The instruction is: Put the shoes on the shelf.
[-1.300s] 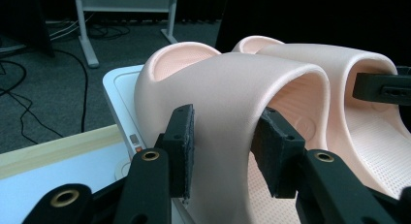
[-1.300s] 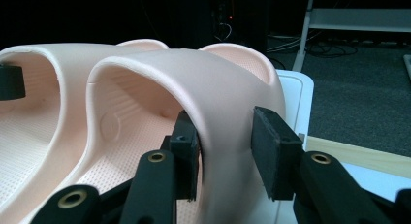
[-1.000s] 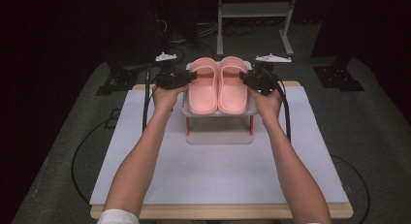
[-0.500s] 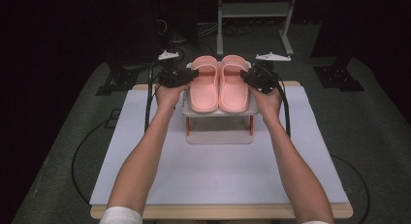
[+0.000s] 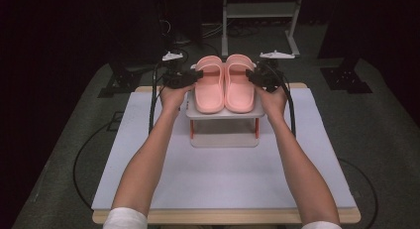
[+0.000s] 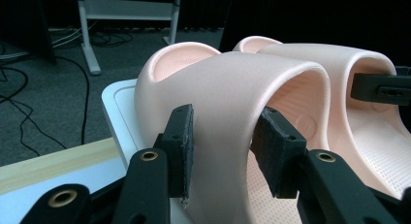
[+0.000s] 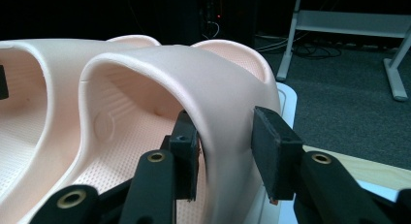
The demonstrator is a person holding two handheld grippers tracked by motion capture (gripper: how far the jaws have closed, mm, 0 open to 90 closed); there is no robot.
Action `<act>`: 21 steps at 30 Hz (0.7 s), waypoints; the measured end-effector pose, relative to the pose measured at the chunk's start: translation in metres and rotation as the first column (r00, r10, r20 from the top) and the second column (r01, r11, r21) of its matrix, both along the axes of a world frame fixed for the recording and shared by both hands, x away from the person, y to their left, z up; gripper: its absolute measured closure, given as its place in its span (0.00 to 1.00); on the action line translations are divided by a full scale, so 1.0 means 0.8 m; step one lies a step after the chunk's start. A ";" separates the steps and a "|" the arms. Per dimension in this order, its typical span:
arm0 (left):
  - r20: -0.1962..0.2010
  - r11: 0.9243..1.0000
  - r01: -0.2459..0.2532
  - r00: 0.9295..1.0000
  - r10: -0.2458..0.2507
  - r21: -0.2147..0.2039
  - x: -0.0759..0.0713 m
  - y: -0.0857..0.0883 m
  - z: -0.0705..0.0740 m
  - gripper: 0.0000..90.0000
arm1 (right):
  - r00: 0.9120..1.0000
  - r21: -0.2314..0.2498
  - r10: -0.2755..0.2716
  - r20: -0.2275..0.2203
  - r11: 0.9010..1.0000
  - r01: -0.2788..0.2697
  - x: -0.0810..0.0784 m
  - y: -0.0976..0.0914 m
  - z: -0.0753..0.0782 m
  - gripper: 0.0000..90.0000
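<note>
On top of the small white two-tier shoe rack with red legs, which sits toward the far side of the white-covered wooden table, there's a pair of soft pink rubber slide sandals side by side, toes pointing away from the person. Each one has a gripper on it.

So the left black two-jaw gripper comes in from the rack's left side and has the left pink slide by its outer strap edge. From the left gripper view you can see it pretty well: one pad sits on the outside of the strap, the other pad is tucked inside under the arch of the strap, both pressed against the rubber. Clamped, basically.

Same deal mirrored on the rack's right side. The right black two-jaw gripper is on the right pink slide, with one pad inside the strap and the other on the outer wall, squeezing the strap edge between them.

Both slides look like they're resting flat on the rack's top shelf, touching each other along the middle. The person's forearms reach up from the near edge of the table to either side of the rack.
</note>
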State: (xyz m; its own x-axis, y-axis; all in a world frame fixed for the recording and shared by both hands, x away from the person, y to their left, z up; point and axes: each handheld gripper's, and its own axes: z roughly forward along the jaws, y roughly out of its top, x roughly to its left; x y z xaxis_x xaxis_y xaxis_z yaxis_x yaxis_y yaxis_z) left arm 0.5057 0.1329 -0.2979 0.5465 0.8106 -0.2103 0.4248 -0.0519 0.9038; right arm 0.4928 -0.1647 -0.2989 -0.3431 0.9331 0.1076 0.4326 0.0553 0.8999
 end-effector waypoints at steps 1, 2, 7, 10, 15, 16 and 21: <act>0.000 1.000 0.000 1.000 0.000 0.000 0.000 0.000 0.000 0.66 | 1.000 0.000 0.000 0.000 1.000 0.000 0.000 0.000 0.000 0.70; -0.002 1.000 -0.002 1.000 0.002 0.007 0.001 -0.001 0.000 0.66 | 1.000 -0.002 0.000 0.007 1.000 0.000 0.002 0.000 0.000 0.70; 0.003 1.000 -0.004 1.000 0.004 0.012 0.004 -0.002 0.002 0.66 | 1.000 -0.004 -0.003 0.004 1.000 0.003 0.003 0.000 0.000 0.70; 0.008 0.999 -0.010 1.000 0.010 0.034 0.005 -0.004 0.001 0.66 | 1.000 -0.002 -0.004 0.005 1.000 0.004 0.004 0.000 -0.001 0.70; 0.011 0.999 -0.013 1.000 0.012 0.030 0.006 -0.004 0.000 0.66 | 1.000 0.001 -0.005 0.008 1.000 0.005 0.006 0.000 -0.001 0.70; 0.013 0.999 -0.012 1.000 0.012 0.033 0.006 -0.004 0.000 0.66 | 1.000 0.002 -0.005 0.007 1.000 0.005 0.006 0.000 -0.002 0.70; 0.022 0.999 -0.014 1.000 0.013 0.046 0.005 -0.006 0.000 0.65 | 1.000 -0.005 -0.004 0.011 1.000 0.004 0.006 0.000 -0.002 0.70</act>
